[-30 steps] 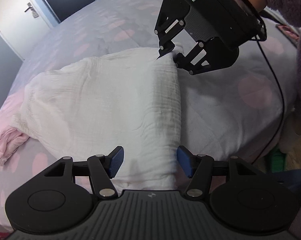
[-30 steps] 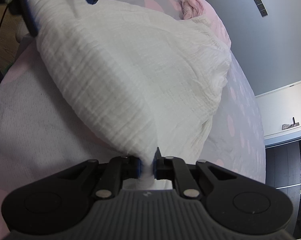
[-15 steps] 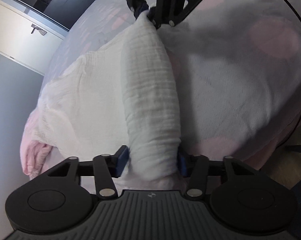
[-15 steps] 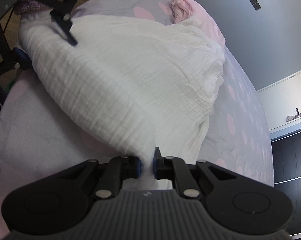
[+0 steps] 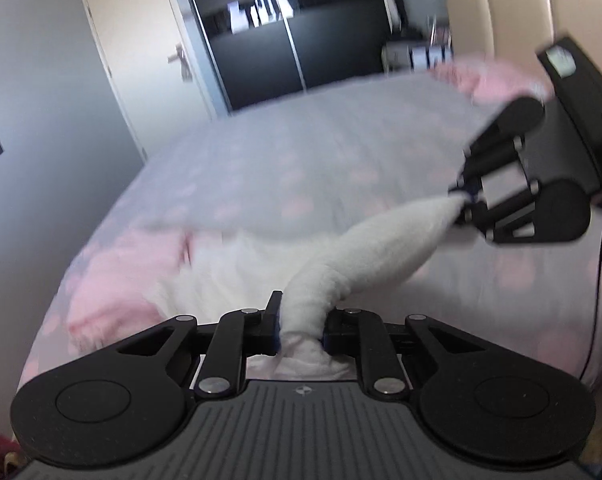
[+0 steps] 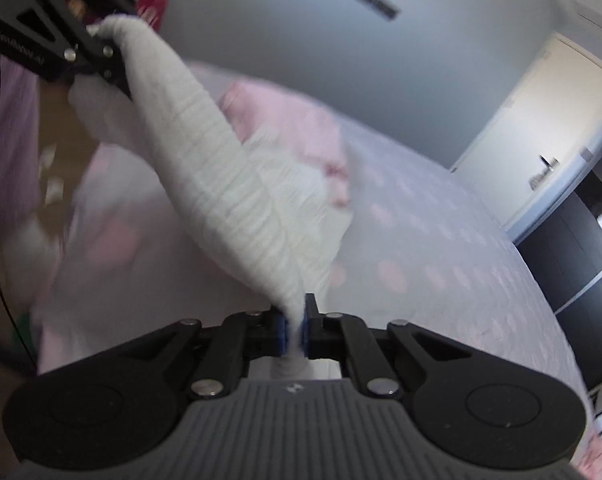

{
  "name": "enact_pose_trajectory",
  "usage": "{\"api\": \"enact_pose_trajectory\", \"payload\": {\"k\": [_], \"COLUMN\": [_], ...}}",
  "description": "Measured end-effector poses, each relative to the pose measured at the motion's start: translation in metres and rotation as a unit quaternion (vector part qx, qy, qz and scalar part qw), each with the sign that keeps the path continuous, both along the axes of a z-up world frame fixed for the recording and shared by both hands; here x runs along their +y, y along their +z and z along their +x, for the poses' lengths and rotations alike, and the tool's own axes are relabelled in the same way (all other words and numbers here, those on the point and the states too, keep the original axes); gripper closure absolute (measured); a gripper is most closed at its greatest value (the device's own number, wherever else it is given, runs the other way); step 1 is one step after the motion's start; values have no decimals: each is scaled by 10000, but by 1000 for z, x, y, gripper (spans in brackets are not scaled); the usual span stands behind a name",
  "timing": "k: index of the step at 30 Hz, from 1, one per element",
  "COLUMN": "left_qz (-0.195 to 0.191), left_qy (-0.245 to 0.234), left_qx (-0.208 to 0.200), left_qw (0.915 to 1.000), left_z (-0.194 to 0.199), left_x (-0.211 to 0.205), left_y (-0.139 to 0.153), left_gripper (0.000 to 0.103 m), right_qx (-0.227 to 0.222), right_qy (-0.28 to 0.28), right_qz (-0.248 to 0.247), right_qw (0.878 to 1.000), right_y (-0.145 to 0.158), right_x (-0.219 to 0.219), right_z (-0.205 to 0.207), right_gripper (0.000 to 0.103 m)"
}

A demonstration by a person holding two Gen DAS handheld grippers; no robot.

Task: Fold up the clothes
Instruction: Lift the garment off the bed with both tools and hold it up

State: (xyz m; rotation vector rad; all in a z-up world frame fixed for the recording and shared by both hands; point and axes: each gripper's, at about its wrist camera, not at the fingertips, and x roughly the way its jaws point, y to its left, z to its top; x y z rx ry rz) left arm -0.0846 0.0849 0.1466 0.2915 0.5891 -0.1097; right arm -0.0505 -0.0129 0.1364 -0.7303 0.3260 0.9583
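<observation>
A white crinkled garment (image 5: 361, 256) hangs stretched in the air between both grippers over the bed (image 5: 301, 152). In the left wrist view my left gripper (image 5: 301, 322) has a bunched end of it between its blue pads, and the jaws are closing on it. My right gripper (image 5: 463, 198) pinches the other end at the right. The right wrist view shows my right gripper (image 6: 295, 326) squeezing a thin fold of the white garment (image 6: 221, 184), jaws still closing, with my left gripper (image 6: 109, 50) clamped on the far end at top left. The garment's lower part still trails on the bed.
A pink garment (image 5: 121, 276) lies crumpled on the grey, pink-dotted bed cover by the left edge. A pale door (image 5: 141, 60) and a black wardrobe (image 5: 285, 40) stand beyond the bed. A black cable (image 5: 599, 280) hangs at the right.
Both grippers have risen and lifted the white garment's edge off the bed. My left gripper, open around the cloth before, has closed on it. The views have tilted up toward the room.
</observation>
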Motion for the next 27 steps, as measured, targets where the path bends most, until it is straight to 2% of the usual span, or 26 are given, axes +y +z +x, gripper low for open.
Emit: {"api": "enact_pose_trajectory", "payload": {"k": [3, 6, 9, 11, 13, 16, 20, 23, 27], "left_qz": [-346, -893, -1393, -1696, -1980, -2312, -2578, -2476, -2301], "left_qy": [-123, -329, -657, -926, -1201, -1611, -2155, -2463, -2561], "left_qx": [-482, -966, -1415, -1683, -1787, -1828, -1698, -1635, -1456], "left_qw": [9982, 9908, 9779, 9666, 9563, 9419, 9264, 9226, 9275], "left_z": [3, 3, -1, -2, 4, 21, 40, 58, 88], "left_x": [15, 27, 32, 34, 33, 25, 5, -15, -37], "left_y": [59, 111, 150, 169, 179, 188, 186, 180, 172], "left_gripper": [89, 89, 89, 89, 88, 89, 89, 89, 89], "right_qx": [-263, -557, -599, -496, -419, -451, -740, -669, -452], "right_qy": [-112, -148, 42, 157, 169, -190, -783, -1289, -1909], "right_qz": [535, 994, 1766, 2134, 2363, 2286, 1941, 1698, 1662], "right_qw": [9982, 9934, 9824, 9756, 9706, 9723, 9750, 9747, 9664], "right_y": [64, 129, 194, 223, 245, 259, 265, 259, 240], "right_x": [-11, -30, -62, -80, -94, -101, -113, -125, -132], "right_z": [-13, -35, -63, -80, -96, -114, -139, -139, -114], "right_gripper": [95, 95, 95, 95, 95, 95, 95, 95, 95]}}
